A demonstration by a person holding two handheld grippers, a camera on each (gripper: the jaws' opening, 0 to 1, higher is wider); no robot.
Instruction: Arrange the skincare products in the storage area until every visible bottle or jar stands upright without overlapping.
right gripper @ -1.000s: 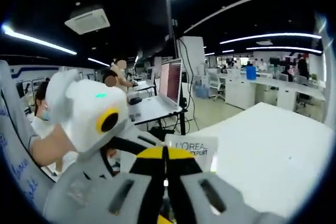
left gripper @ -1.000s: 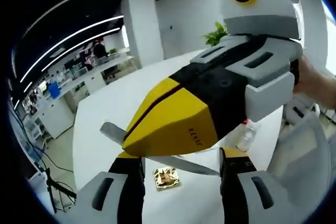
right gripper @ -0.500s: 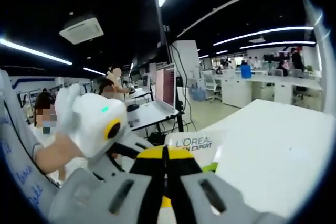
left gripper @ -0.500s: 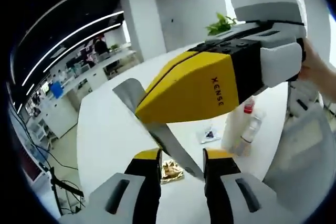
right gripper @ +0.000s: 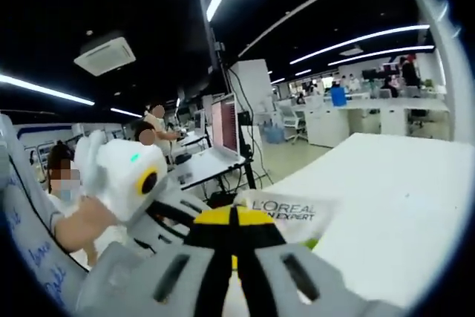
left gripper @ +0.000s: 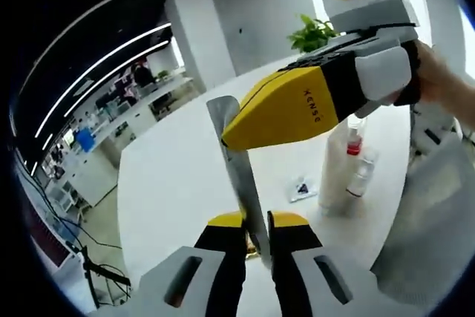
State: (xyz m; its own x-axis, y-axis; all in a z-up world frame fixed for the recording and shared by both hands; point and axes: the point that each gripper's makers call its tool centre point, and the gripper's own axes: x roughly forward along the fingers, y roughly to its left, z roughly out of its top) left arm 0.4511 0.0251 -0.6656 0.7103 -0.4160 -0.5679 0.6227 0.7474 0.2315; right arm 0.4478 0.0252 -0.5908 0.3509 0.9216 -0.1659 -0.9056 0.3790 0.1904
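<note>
Both hand-held grippers pinch one flat L'Oreal sachet (left gripper: 236, 162) above the worktop (left gripper: 178, 183): left hand-held gripper (left gripper: 256, 222) at its lower end, right hand-held gripper (right gripper: 234, 222) at its upper. Two bottles (left gripper: 345, 172) stand upright near the worktop's edge.

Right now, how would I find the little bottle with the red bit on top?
Find the big white table in the left gripper view and go to its right side, under the yellow-nosed right tongs. Two white bottles stand there together. The taller bottle has the red collar near its top; the smaller bottle beside it has none.
</note>
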